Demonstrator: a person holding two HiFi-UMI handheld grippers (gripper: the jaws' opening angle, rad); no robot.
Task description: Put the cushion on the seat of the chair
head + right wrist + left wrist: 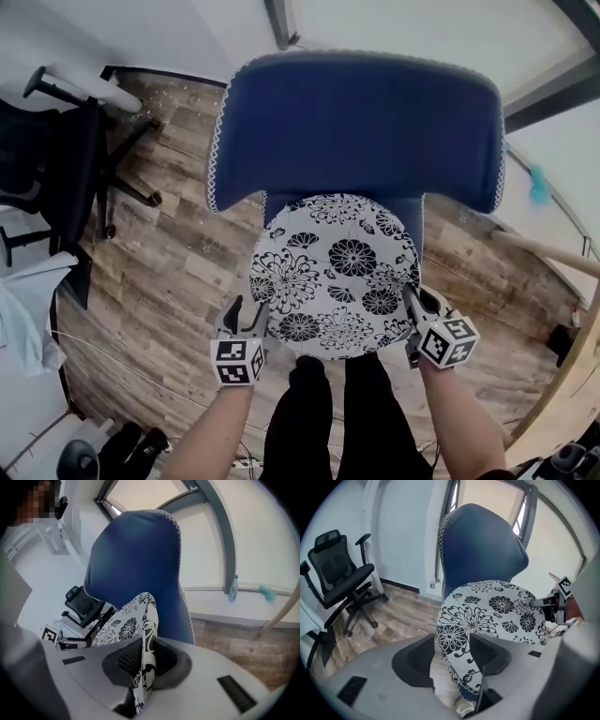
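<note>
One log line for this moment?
cushion: over chair seat | left gripper: open, cushion edge between jaws | right gripper: shut on cushion

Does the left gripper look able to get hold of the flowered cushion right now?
Probably yes: the left gripper is open with the edge of the cushion between its jaws, nothing else in the way. The right gripper grips the opposite edge.

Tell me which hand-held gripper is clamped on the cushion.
The right hand-held gripper: its jaws pinch the cushion; the left hand-held gripper stands open around it.
</note>
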